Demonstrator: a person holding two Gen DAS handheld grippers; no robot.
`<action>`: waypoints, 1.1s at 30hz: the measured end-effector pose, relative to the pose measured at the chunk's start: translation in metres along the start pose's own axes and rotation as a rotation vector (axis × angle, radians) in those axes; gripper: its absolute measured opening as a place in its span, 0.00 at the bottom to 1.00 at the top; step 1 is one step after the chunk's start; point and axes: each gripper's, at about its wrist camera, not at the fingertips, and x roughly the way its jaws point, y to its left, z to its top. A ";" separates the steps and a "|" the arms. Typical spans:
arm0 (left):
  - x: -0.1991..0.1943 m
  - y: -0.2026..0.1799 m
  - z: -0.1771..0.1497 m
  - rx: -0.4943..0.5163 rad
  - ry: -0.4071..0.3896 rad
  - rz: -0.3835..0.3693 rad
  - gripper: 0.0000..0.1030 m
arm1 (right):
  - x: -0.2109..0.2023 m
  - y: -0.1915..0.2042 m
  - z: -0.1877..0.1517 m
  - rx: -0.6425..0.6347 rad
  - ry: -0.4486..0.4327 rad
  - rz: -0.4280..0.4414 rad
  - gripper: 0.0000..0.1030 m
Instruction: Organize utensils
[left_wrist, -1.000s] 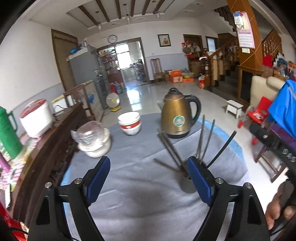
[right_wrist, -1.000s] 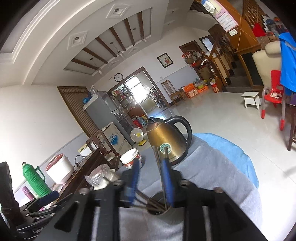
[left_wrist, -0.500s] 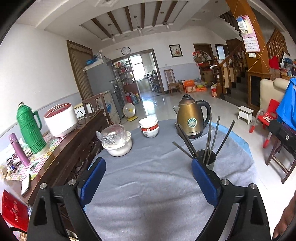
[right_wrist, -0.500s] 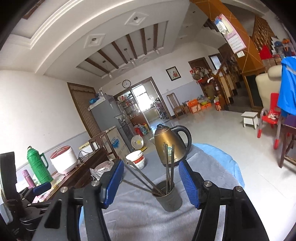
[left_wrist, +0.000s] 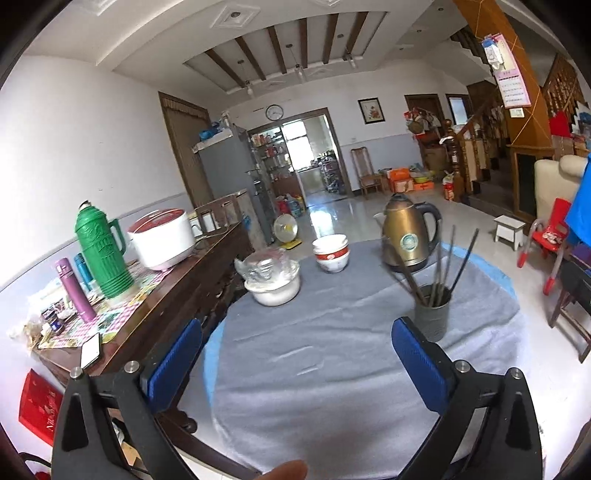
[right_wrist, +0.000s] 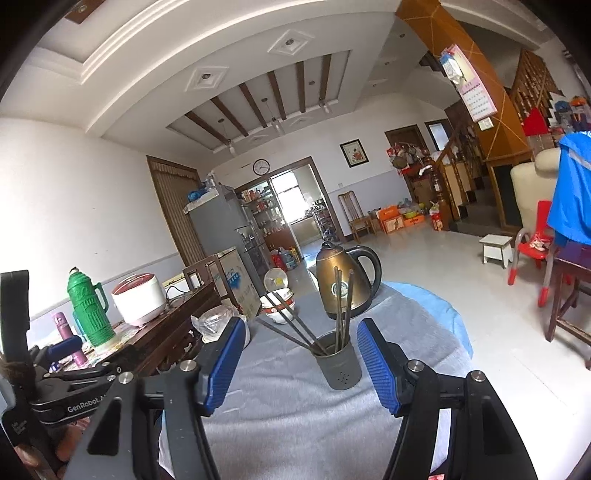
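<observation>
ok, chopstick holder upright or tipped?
Upright: the grey holder stands on the table cloth, chopsticks fanning out of its top.

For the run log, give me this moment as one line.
left gripper: open, empty, jaws just widened | right gripper: open, empty | chopsticks: standing in holder | table

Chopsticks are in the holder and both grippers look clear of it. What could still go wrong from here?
The chopsticks lean far out of the holder toward the bowls; a passing gripper could catch them and tip it. The kettle stands close behind, so a toppling holder might knock against it.
</observation>
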 end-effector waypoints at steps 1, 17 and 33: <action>0.004 0.005 -0.003 -0.007 0.013 0.004 0.99 | 0.002 0.006 -0.004 -0.011 0.004 -0.005 0.65; 0.023 0.043 -0.025 -0.071 0.068 0.063 0.99 | 0.021 0.052 -0.036 -0.084 0.085 0.005 0.65; 0.020 0.043 -0.025 -0.096 0.071 0.067 0.99 | 0.010 0.050 -0.032 -0.101 0.055 -0.028 0.65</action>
